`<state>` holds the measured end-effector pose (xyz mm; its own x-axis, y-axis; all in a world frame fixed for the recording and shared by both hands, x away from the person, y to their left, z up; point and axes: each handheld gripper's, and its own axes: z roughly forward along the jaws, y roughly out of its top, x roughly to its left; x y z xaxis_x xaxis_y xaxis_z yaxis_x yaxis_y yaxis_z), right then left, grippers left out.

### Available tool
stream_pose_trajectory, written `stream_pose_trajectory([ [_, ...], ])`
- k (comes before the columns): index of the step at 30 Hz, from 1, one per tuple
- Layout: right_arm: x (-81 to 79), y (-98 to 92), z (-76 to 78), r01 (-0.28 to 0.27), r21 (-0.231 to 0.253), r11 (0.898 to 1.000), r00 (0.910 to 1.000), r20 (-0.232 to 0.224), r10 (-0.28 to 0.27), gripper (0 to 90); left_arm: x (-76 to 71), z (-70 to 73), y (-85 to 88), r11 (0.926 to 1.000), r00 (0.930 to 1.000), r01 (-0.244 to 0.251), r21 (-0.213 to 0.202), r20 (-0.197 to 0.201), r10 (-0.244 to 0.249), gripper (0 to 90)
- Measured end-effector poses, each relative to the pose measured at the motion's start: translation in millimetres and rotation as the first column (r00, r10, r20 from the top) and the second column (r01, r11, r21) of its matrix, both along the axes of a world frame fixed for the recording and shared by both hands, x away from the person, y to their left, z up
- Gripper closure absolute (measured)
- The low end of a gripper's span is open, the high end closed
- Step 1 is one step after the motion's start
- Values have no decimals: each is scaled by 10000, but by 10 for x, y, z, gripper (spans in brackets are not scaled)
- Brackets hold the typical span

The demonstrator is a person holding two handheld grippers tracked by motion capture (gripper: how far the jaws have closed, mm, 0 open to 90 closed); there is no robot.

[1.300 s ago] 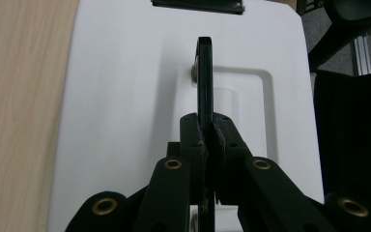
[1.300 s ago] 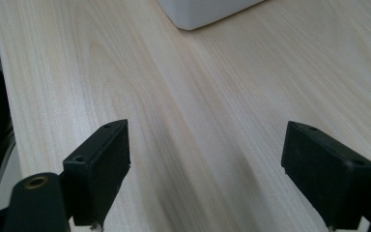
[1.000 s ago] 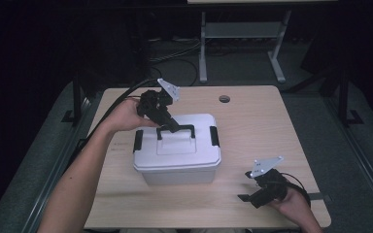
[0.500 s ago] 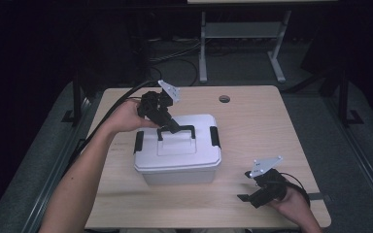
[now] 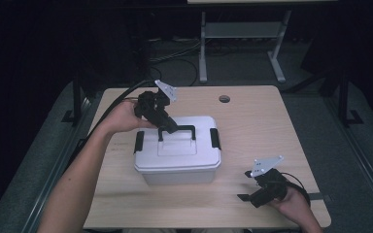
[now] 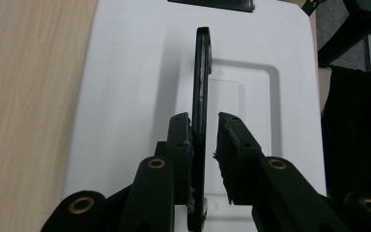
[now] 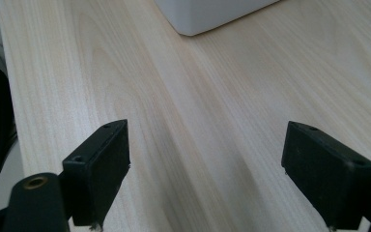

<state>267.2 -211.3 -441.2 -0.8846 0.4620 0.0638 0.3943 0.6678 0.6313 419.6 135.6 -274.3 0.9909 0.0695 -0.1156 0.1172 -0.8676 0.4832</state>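
Note:
A white lidded box [image 5: 177,155] with black side latches stands in the middle of the wooden table [image 5: 257,126]. Its black handle [image 5: 177,130] is raised upright. My left gripper [image 5: 170,127] reaches over the lid from the back left and is shut on that handle. In the left gripper view the handle [image 6: 201,87] runs edge-on between the jaws of the left gripper [image 6: 204,121], tight against the left pad, with a sliver of white lid [image 6: 125,96] by the right pad. My right gripper [image 5: 245,187] rests open near the front right edge. The right gripper [image 7: 205,140] holds nothing.
A cable hole [image 5: 224,99] lies at the table's back edge. A box corner [image 7: 207,12] shows far ahead in the right gripper view. A grey shelf frame [image 5: 243,34] stands on the dark floor behind the table.
The box and my left gripper have shifted very slightly to the right. The right gripper has stayed where it was.

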Motion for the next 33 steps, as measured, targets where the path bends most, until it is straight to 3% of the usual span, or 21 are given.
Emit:
stream_pose_trajectory([
  [10,17,-1,8,33,24,10000,10000,94,-33,169,-15,43,120,9993,9992,-376,-72,139,377,664],
  [17,7,-3,14,88,2,10000,9999,115,-89,168,-25,52,273,9954,9958,-885,-370,215,894,580],
  [33,29,7,13,91,-3,10000,9998,175,-91,167,-123,59,539,9909,9919,-1255,-493,137,1263,561],
])
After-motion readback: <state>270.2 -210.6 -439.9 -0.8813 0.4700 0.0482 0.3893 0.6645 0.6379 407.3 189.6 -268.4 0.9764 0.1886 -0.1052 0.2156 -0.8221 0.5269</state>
